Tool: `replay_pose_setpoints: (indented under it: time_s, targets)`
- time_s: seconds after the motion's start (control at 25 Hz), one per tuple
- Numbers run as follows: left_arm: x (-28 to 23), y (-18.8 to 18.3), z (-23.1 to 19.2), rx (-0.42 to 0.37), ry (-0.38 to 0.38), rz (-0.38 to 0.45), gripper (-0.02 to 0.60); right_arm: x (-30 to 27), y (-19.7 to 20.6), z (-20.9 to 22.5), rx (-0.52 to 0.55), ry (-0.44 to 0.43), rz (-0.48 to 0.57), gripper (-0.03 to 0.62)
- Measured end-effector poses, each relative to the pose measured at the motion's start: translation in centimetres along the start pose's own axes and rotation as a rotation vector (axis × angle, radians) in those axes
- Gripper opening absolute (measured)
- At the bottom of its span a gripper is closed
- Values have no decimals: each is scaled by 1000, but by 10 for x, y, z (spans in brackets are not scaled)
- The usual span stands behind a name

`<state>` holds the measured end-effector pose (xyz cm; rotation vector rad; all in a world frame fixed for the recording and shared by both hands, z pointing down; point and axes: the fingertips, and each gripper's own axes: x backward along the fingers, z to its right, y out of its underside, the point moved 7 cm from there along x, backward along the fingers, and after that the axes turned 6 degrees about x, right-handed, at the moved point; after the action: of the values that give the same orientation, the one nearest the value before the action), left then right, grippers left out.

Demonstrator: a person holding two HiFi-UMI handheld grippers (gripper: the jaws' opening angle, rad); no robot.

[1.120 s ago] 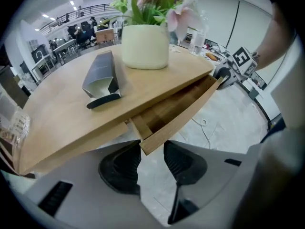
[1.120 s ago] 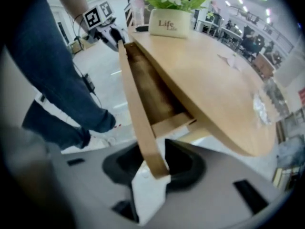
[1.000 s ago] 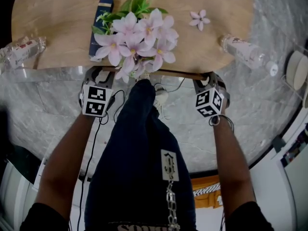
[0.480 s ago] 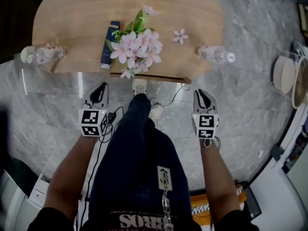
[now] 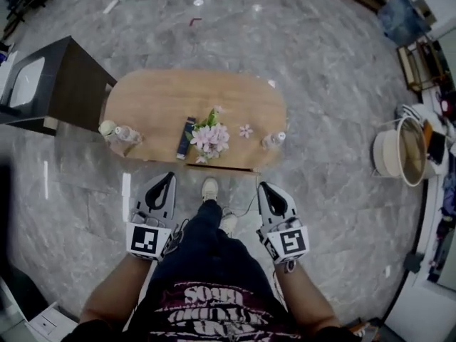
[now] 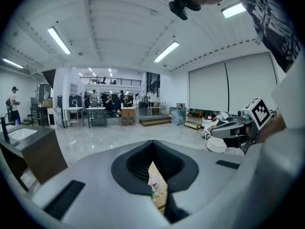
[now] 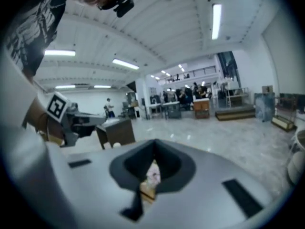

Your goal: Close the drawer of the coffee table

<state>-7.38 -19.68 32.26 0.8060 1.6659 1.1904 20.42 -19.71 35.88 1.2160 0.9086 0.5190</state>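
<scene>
Starting at the far left, a dark brown cabinet with a white basin top (image 5: 68, 84) stood on the grey marble floor (image 5: 320, 77), just beside the end of the oval light-wood tabletop (image 5: 164, 91). Along that tabletop's near side lay two clear plastic bottles (image 5: 125, 134), then a slim dark blue box (image 5: 186, 137), a bunch of pink flowers with green leaves (image 5: 211, 137), one loose pink blossom (image 5: 246, 130) and another clear plastic bottle (image 5: 273, 140). The drawer (image 5: 229, 167) showed only as a thin dark strip tucked under the near edge, below the flowers (from so steeply above I could not tell whether it sat fully home). Nearer the person, well apart from the coffee table, the left tongs (image 5: 168, 178) pointed toward it with its jaws just closed, tips together and nothing between them. A white shoe (image 5: 209, 188) stood on the floor between the two tools. The right tongs (image 5: 266, 188) matched: jaws just closed, tips meeting, holding nothing. Far right sat a round beige basket (image 5: 388, 152).
</scene>
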Motion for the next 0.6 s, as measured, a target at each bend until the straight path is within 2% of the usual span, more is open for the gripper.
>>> replay_pose_setpoints:
  time_s: [0.16,0.32,0.44,0.6]
  targets:
    - [32,-34,9,-76,13,36,20,18,-32,-30,10,-21,52,34]
    - [39,-51,2,-108,36,49,20,22,-46,-48,22,-30,72,34]
    - [27,-63,-11,-119,93,38,21,16,-52,-54,18,2,78,34]
    - [1,-68,-39,-134,198,14,21,-2,-58,-60,-26,91,42,34]
